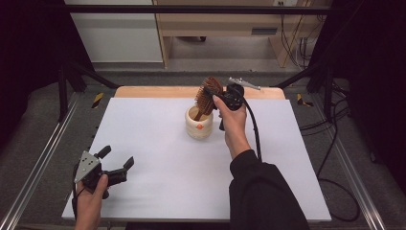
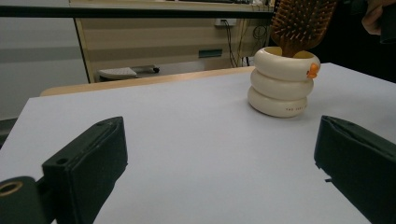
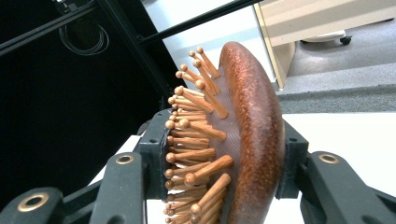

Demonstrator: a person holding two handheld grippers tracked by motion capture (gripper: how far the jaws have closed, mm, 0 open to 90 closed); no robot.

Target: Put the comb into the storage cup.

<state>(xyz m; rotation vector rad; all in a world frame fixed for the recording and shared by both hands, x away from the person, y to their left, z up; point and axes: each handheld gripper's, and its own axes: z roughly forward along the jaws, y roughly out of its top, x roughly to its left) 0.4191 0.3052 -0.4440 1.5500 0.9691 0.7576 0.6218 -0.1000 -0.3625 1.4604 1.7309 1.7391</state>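
The right gripper is held above the far middle part of the table, close to its far edge. Its 2 jaws pinch the wooden hairbrush by the head: in the right gripper view one pad presses on the ball-tipped bristles and the other pad on the smooth brown back of the hairbrush. The handle of the brush goes down into the cream cup, which stands on the table just below the gripper. The cup looks like 3 stacked rings and has a small orange mark near its rim. The left gripper rests near the near left corner of the table, well apart from the cup. Its jaws are spread wide, with only bare table between them.
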